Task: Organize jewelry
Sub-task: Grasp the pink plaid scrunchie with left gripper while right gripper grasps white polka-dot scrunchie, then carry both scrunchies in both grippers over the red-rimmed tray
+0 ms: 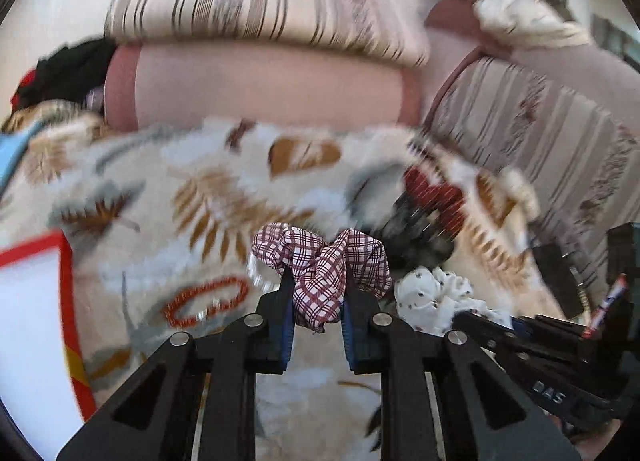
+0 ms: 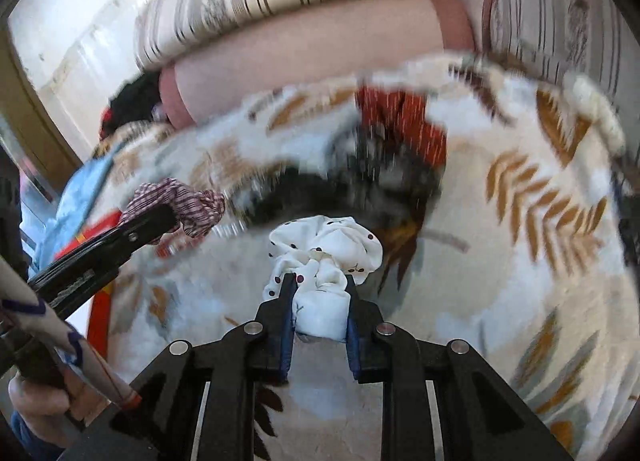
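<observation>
We read only one marking with any confidence: the pale letters "DAS" on the black body of the right gripper (image 1: 516,331), where it shows at the lower right of the left wrist view; the letters sit low on its side, around the spot just below the arm's linkage. In the right wrist view we see a pale printed strip on the side of the left gripper (image 2: 160,221), but it is too blurred for us to make out any letters. We find no other words, numbers or signs that can be read in either view.
</observation>
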`<state>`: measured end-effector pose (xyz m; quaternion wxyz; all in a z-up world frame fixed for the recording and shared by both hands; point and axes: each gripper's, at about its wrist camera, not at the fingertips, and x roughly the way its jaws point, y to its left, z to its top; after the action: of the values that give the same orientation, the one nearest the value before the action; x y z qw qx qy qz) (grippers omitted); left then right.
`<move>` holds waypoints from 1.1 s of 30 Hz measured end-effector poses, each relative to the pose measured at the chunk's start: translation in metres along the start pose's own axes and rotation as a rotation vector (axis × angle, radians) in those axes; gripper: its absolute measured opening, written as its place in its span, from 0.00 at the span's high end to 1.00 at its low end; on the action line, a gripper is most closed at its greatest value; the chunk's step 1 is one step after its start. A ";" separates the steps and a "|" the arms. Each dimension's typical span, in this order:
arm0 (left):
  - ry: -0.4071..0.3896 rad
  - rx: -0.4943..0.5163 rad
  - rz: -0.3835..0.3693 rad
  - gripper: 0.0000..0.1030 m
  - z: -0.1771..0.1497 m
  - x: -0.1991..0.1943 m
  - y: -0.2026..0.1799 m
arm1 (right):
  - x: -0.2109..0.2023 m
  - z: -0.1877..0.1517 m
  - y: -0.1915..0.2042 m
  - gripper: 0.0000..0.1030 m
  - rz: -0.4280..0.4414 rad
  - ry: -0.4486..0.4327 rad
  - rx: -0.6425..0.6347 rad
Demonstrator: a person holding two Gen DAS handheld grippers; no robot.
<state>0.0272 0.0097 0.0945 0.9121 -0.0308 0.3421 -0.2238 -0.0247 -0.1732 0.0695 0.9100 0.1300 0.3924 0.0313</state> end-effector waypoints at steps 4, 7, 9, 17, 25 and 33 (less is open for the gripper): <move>-0.021 0.013 0.006 0.82 0.001 -0.004 -0.001 | -0.011 0.001 0.009 0.78 0.001 -0.062 -0.039; 0.014 -0.008 0.010 0.82 -0.002 0.006 0.004 | -0.002 -0.001 0.011 0.78 0.000 -0.029 -0.043; 0.018 -0.014 0.017 0.82 -0.003 0.007 0.008 | 0.000 -0.001 0.009 0.78 -0.005 -0.022 -0.042; 0.011 -0.001 0.028 0.82 -0.004 0.006 0.006 | 0.000 -0.002 0.009 0.78 -0.027 -0.032 -0.050; 0.007 -0.012 0.024 0.82 -0.005 0.003 0.005 | -0.009 -0.005 0.012 0.78 -0.063 -0.059 -0.066; -0.009 0.000 0.024 0.82 -0.008 -0.008 -0.002 | -0.028 -0.023 0.019 0.78 -0.092 -0.071 -0.071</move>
<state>0.0160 0.0124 0.0942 0.9162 -0.0278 0.3383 -0.2128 -0.0599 -0.1548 0.0796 0.9278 0.0803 0.3643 -0.0014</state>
